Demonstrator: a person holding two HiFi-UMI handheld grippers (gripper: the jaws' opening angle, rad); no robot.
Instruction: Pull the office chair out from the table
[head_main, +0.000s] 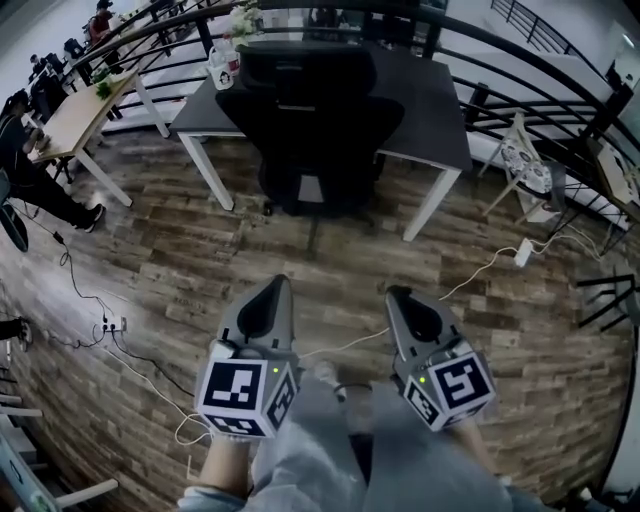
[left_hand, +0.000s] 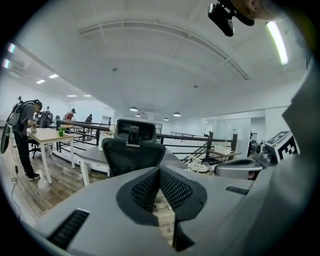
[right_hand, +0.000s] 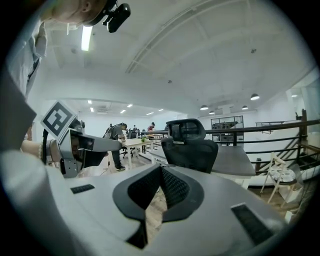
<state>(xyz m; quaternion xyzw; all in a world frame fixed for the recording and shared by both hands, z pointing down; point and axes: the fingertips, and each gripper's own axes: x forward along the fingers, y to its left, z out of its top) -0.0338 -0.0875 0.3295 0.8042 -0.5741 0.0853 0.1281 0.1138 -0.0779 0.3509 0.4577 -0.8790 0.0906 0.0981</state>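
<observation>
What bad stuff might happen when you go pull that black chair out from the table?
The white cable lies across the floor before the office chair; feet or wheels might snag it. The chair is tucked under the table, so a crooked pull may bump it and shake the white cup at its corner. The left gripper and right gripper are shut, so they must open first.

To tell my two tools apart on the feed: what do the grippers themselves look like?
Near twins. The left gripper and right gripper have light grey shells tapering to a tip, with dark insets on top. Each carries a white cube at its rear with black square markers, whose patterns differ, and a small green light. In the gripper views the pads are black and cross-hatched.
</observation>
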